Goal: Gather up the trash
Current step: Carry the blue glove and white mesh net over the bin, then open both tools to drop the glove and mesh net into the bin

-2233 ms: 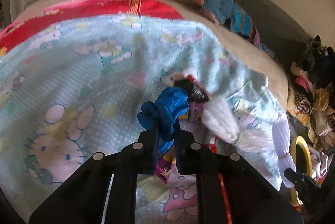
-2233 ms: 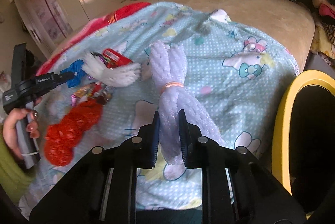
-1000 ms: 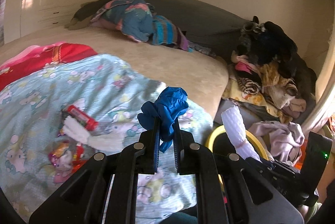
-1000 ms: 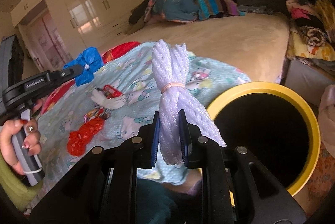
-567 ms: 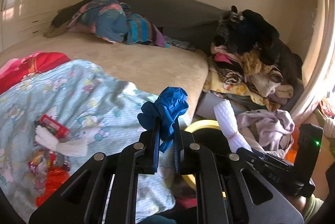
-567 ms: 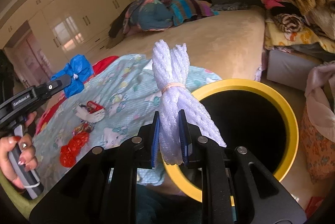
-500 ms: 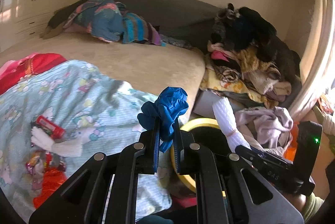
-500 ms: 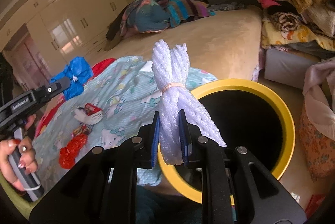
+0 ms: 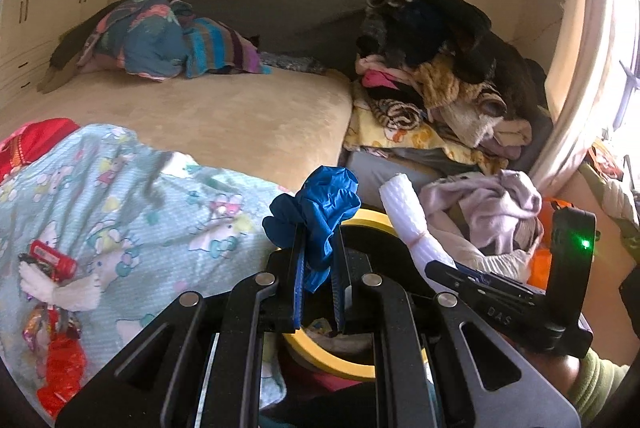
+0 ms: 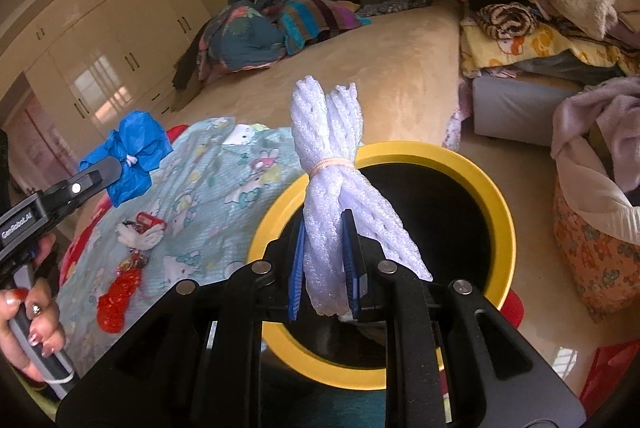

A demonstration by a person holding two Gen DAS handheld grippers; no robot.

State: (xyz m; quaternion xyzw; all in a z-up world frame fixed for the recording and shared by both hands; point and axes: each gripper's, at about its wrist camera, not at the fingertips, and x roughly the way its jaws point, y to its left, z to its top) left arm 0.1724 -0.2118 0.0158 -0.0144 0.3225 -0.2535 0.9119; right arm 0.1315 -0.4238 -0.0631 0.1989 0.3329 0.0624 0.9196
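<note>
Your right gripper (image 10: 323, 264) clamps the white foam net (image 10: 330, 188) over the yellow bin (image 10: 505, 228); your left gripper (image 9: 318, 268) pinches the blue wrapper (image 9: 320, 204) beside its rim. You're at the drop step: let go of the net, then bring the wrapper over the opening.

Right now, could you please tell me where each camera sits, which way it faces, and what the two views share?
Left wrist: on the left gripper, facing the bed's corner; its fingers pinch a crumpled blue plastic glove; the right gripper shows.
Right wrist: on the right gripper, above the yellow-rimmed black bin, clamping a white foam net bundle; the person's left hand shows.
Shared: bin, glove, bundle, cartoon-print blue blanket.
</note>
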